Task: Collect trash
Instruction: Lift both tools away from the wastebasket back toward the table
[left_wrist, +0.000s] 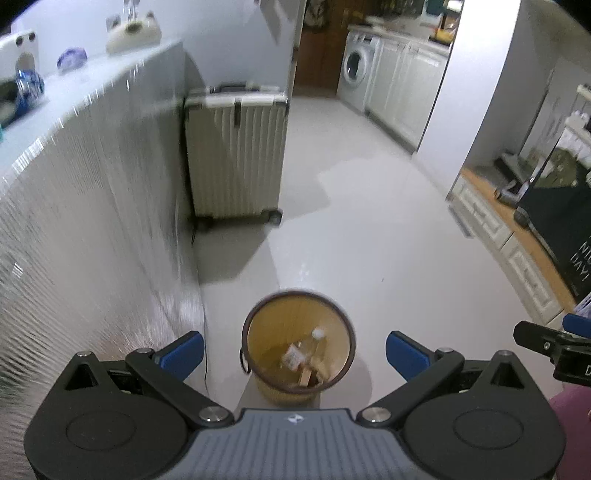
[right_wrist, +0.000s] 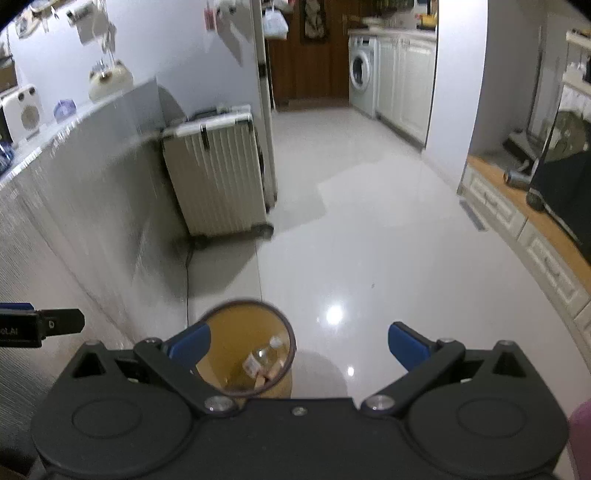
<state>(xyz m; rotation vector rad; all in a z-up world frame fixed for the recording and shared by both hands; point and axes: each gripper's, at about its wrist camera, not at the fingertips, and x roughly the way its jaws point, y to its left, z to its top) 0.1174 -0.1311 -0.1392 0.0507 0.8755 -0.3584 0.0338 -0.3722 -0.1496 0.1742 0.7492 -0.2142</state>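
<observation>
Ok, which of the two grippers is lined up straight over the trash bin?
The left gripper: in its own view the yellow bin sits centred between its open fingers. In the right gripper's view, the bin lies off toward its left finger, partly hidden.

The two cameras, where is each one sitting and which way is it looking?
Left wrist view: it sits on the left gripper, looking forward and down at the waste bin on the floor between its open jaws; the right gripper's tip and a bit of pink sleeve show at the right edge.
Right wrist view: it sits on the right gripper, facing the same way; the bin lies lower left behind its left finger, and the left gripper's tip pokes in at the left.
Both share the bin with a bottle inside, the suitcase, and the washing machine.
</observation>
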